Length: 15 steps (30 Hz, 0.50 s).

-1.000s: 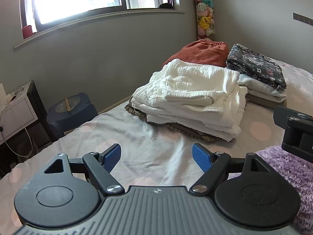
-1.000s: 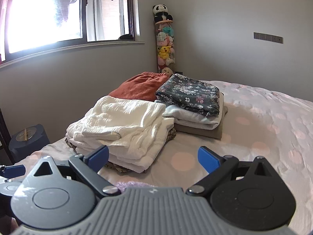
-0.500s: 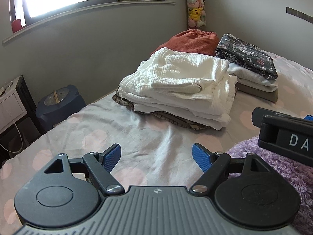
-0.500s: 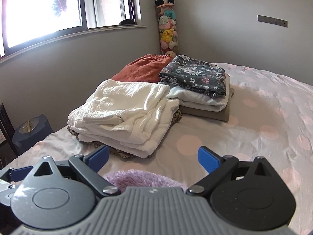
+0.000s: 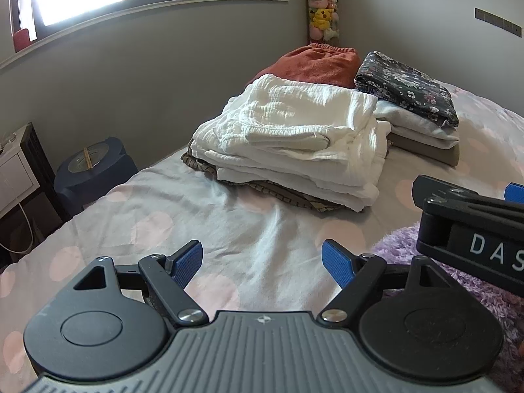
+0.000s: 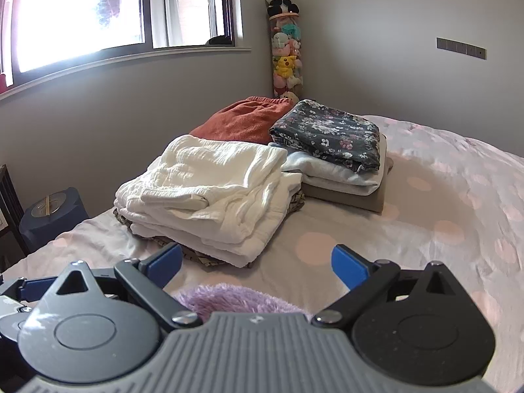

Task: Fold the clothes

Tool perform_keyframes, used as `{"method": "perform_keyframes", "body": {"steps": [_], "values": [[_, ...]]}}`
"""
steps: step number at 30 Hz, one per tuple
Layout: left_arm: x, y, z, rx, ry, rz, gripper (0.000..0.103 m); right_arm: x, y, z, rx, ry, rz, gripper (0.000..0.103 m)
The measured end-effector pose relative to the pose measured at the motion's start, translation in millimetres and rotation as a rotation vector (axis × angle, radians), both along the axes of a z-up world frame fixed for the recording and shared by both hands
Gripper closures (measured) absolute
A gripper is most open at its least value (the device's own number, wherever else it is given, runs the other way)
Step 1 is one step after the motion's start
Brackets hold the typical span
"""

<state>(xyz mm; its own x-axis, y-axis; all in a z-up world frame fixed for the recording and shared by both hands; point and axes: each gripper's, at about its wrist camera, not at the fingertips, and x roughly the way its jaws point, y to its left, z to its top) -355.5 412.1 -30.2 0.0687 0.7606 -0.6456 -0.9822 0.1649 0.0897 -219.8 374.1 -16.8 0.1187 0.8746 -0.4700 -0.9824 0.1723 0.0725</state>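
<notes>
Left tongs (image 5: 262, 263) spread wide, empty, right tongs (image 6: 257, 267) likewise, over purple fleece (image 6: 235, 296).

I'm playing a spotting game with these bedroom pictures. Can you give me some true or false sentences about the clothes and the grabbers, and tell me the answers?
1. The dark flowery cloth lies on top of its pile. True.
2. The left gripper is squeezing the white clothes. False: it is open, holds nothing, and the white clothes lie further up the bed.
3. The fluffy purple cloth sits on top of the white stack. False: it lies low down, right by the right gripper, apart from the stack.
4. The orange-red garment is behind the white clothes, nearer the wall. True.
5. Both grippers are open. True.
</notes>
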Motion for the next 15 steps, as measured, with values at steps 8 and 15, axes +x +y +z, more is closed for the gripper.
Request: {"method": "perform_keyframes", "body": {"steps": [8, 15], "values": [[-2.4, 0.4, -1.0, -0.002, -0.004, 0.002, 0.023, -7.0, 1.9, -0.1, -0.007, -0.053, 0.005, 0.004], [-3.7, -0.6, -0.1, 0.006, -0.008, 0.003, 0.023, -5.0, 2.8, -0.4, -0.011, -0.043, 0.003, 0.004]]}}
